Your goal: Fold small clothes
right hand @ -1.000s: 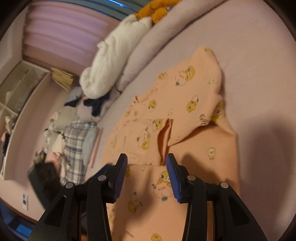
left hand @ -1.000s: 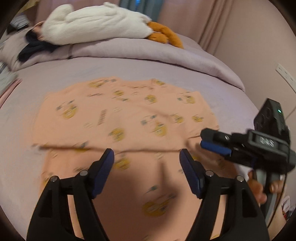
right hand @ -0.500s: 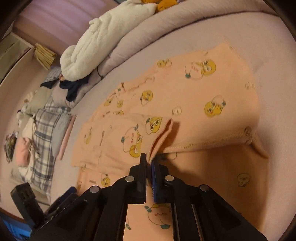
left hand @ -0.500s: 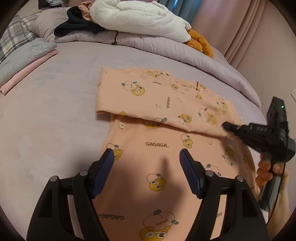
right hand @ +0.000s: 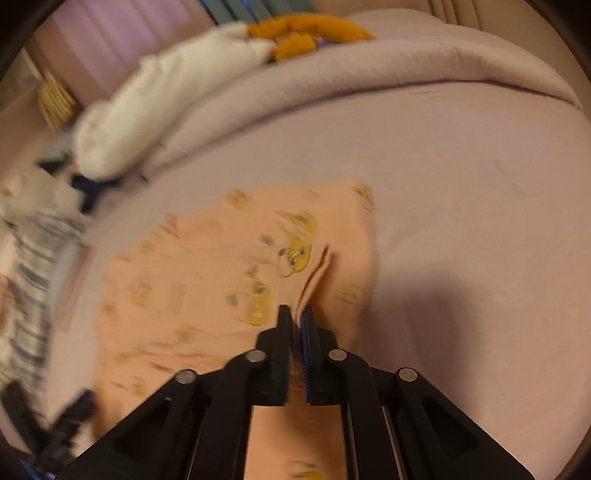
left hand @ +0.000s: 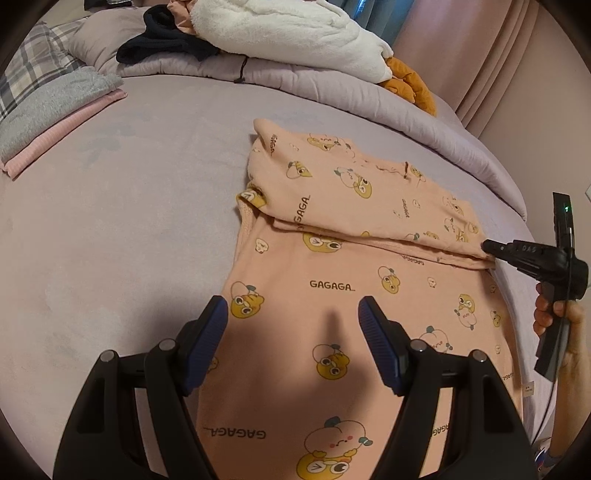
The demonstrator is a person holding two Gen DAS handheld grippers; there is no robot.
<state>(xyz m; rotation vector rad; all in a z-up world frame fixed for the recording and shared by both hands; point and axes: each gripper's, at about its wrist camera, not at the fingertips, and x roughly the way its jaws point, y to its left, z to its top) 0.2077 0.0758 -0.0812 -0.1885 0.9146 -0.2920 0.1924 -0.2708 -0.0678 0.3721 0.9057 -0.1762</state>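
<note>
Peach cotton child's top with yellow cartoon prints [left hand: 343,291], lying partly folded on lilac bed [left hand: 129,206]; right gripper [right hand: 296,317] pinching folded sleeve edge; left gripper [left hand: 291,332] spread above hem, empty; best carried across level, edges aligned, creases smoothed.

Along my bed's [left hand: 129,206] far edge lies a rolled lilac duvet [left hand: 332,88] bearing a white fleece blanket [left hand: 288,33], dark garment [left hand: 166,44] and orange plush [left hand: 410,85]; grey and pink folded stack [left hand: 55,122] at the left edge.
</note>
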